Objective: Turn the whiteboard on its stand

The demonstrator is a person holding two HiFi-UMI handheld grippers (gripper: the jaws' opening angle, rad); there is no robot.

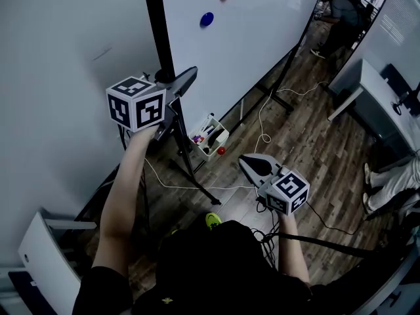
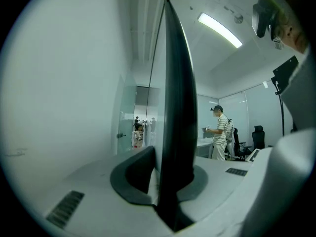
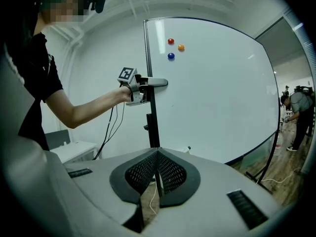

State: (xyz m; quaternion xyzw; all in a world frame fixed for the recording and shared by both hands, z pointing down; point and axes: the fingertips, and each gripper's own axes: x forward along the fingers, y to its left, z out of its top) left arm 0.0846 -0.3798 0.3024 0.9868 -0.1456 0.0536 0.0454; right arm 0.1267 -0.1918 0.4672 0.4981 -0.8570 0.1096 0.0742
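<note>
Whiteboard (image 1: 262,44) white, frame (image 1: 155,28) black; magnets (image 1: 207,19) red, orange, blue (marker cube (image 1: 136,104): black-white squares); floor (image 1: 308,143) brown wood-grain.

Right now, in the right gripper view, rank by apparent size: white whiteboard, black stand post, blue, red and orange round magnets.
Largest: white whiteboard.
Then: black stand post.
Smallest: blue round magnet, red round magnet and orange round magnet look alike, so unranked.

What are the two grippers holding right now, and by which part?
The left gripper is shut on the large white whiteboard, gripping its black side frame. The right gripper holds nothing; its jaws are together.
</note>
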